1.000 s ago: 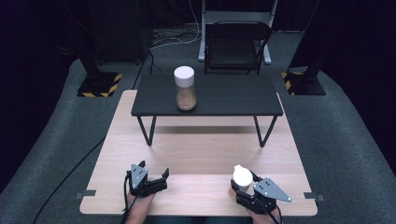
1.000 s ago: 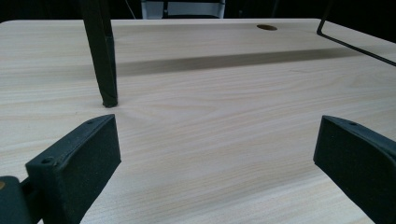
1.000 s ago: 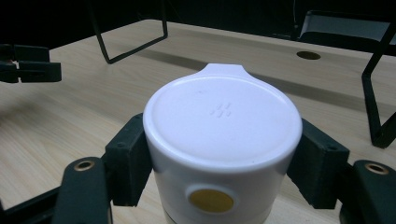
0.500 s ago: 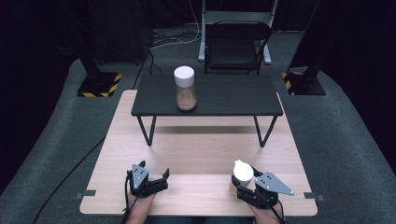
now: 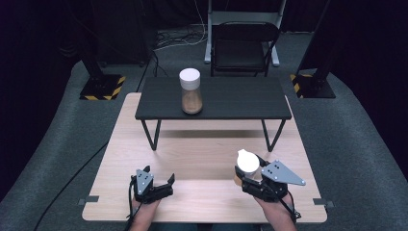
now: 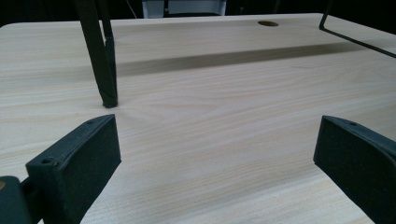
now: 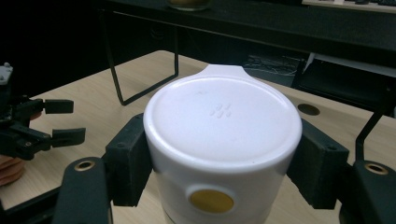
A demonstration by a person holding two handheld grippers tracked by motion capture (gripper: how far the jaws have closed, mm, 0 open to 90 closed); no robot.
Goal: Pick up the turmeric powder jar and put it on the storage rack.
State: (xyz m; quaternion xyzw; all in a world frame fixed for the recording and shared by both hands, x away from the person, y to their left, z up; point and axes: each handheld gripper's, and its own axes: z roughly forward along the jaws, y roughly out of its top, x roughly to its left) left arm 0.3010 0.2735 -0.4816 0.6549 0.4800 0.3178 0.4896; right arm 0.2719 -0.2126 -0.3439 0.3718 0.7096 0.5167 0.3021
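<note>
A white-lidded jar (image 5: 248,163) is gripped by the right claw (image 5: 250,177) just under the lid, near the surface's (image 5: 202,159) front right corner (whether it is lifted off cannot be told). It is judged rigid, smooth and likely slippery, moderately light; holding below the lid rim is judged safest. The left claw (image 5: 163,185) is held wide, empty, near the front edge. A second jar (image 5: 190,91) is seen on the black shelf (image 5: 240,98).

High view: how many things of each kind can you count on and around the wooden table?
White-lidded jars: 2
Hand-held grippers: 2
Black raised shelf: 1
Chair: 1
Total: 6
</note>
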